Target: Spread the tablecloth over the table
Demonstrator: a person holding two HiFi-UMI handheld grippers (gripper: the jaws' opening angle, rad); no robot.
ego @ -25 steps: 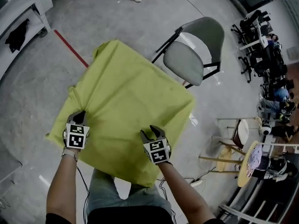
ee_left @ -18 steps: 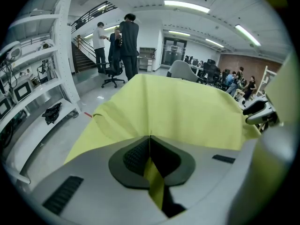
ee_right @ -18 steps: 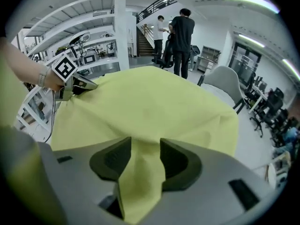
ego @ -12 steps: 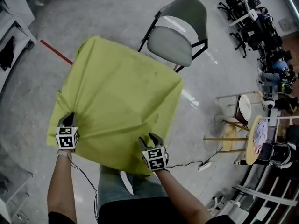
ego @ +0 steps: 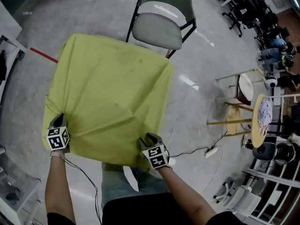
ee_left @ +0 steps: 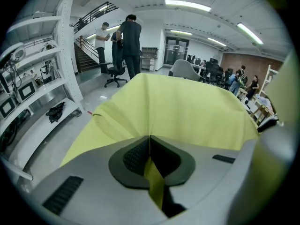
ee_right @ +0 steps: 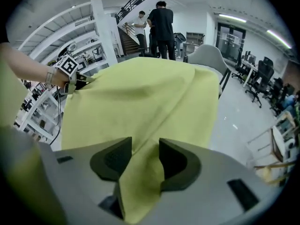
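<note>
Yellow-green fabric: one tablecloth (ego: 110,97), listed view by view.

Head view.
- The tablecloth is stretched out roughly level in front of the person. Creases fan from the two near corners. What lies beneath it cannot be made out.
- Left gripper (ego: 58,120): at the near left corner, tips buried in gathered cloth.
- Right gripper (ego: 149,139): at the near right corner, tips likewise in the cloth.
- Grey folding chair (ego: 157,24): just beyond the far edge, seat toward the cloth.
- Red floor line (ego: 43,54): runs out from the far left corner.
- White power strip (ego: 211,152) lies on the grey floor (ego: 197,55), to the right of the right gripper.
- Wooden stool (ego: 230,122): well off to the right.

Left gripper view.
- The pads meet on a thin pinched fold of the tablecloth. A strip of it runs back between them toward the camera.
- The cloth rises ahead as a broad sheet, with the chair back showing over its far edge.
- White shelving (ee_left: 42,78): at left.
- Two standing people (ee_left: 123,39): far behind, near a staircase.

Right gripper view.
- The pads stand partly apart. A thick bunched fold fills the gap and touches both, so this tong grips the cloth.
- The sheet runs forward from the jaws. The left gripper is visible at its far left corner, pulling the edge tight.
</note>
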